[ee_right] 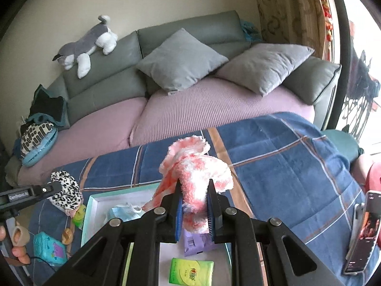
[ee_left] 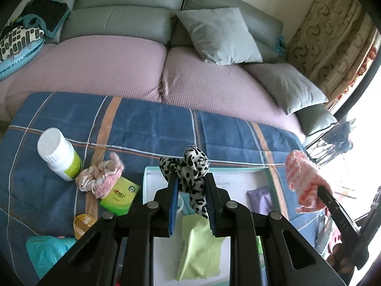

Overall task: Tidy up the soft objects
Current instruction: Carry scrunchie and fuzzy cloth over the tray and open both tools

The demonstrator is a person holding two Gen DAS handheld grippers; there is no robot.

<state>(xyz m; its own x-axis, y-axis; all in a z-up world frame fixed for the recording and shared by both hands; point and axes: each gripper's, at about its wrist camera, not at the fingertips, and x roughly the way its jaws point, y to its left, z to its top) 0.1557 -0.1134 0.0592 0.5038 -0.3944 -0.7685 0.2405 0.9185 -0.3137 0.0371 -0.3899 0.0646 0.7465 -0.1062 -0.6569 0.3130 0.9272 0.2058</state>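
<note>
My left gripper [ee_left: 191,190] is shut on a black-and-white leopard-print scrunchie [ee_left: 190,166] and holds it above the white box [ee_left: 152,181]. My right gripper [ee_right: 194,197] is shut on a pink-and-white fluffy cloth [ee_right: 197,166] above the same box [ee_right: 92,205]. The cloth also shows in the left wrist view [ee_left: 302,178], and the scrunchie in the right wrist view [ee_right: 65,190]. In the box lie a light green cloth [ee_left: 202,245], a purple packet [ee_right: 196,243], a green tissue pack [ee_right: 190,270] and a blue face mask [ee_right: 123,212].
On the blue plaid blanket [ee_left: 142,124] left of the box lie a pink scrunchie [ee_left: 100,176], a white bottle [ee_left: 59,155], a green tissue pack [ee_left: 119,195], a teal pouch [ee_left: 45,252]. A phone [ee_right: 364,233] stands at right. Behind is a sofa with grey cushions [ee_right: 181,59].
</note>
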